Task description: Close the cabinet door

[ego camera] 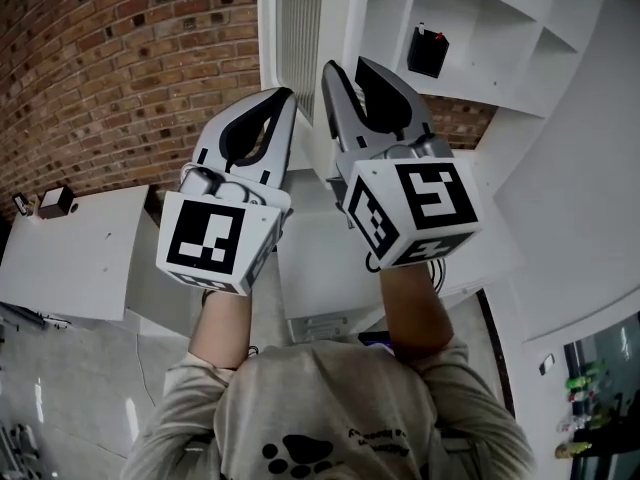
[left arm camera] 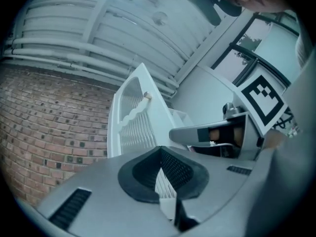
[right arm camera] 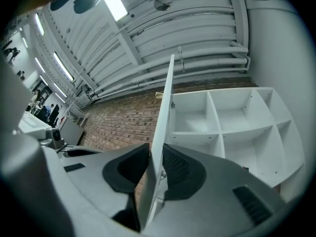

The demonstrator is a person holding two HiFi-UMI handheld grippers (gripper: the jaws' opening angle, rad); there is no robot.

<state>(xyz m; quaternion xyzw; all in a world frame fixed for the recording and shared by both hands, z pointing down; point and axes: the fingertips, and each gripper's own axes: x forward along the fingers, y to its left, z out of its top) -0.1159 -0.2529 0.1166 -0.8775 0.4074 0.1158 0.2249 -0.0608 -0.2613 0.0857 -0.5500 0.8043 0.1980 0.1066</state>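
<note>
Currently, item by item:

- Door (ego camera: pixel 298 28): white, slatted, standing open and edge-on to the person, left of the cabinet (ego camera: pixel 470 83). A small knob (right arm camera: pixel 159 95) is showing at its far edge.
- Right gripper (ego camera: pixel 345 65): jaws are pinching the door's thin edge, one pad on each face, as its own view is showing.
- Left gripper (ego camera: pixel 285 96): jaws are drawn nearly together and, as far as I can tell, gripping nothing. It is hanging just left of the door's slatted face, and the slats are showing through the slit between the jaws.

Risks, as judged:
- The inner jaw is likely riding on the cabinet side of the panel. If the door is swung fully home with the pinch kept, that jaw is liable to get trapped between door and frame, leaving the door ajar.
- The pads are gripping a smooth, narrow edge, so a quick push could let them slide off and the door stall or bounce.
- The left gripper is sitting close to the right one, so the two may knock during the swing.

Surroundings:
- Black item (ego camera: pixel 428 51): sitting well inside an open compartment and apparently not blocking the door's path.
- Brick wall (ego camera: pixel 120 68): lying left of the door.
- White table (ego camera: pixel 80 258): standing near left, carrying a small box (ego camera: pixel 55 201), well apart from the door.
</note>
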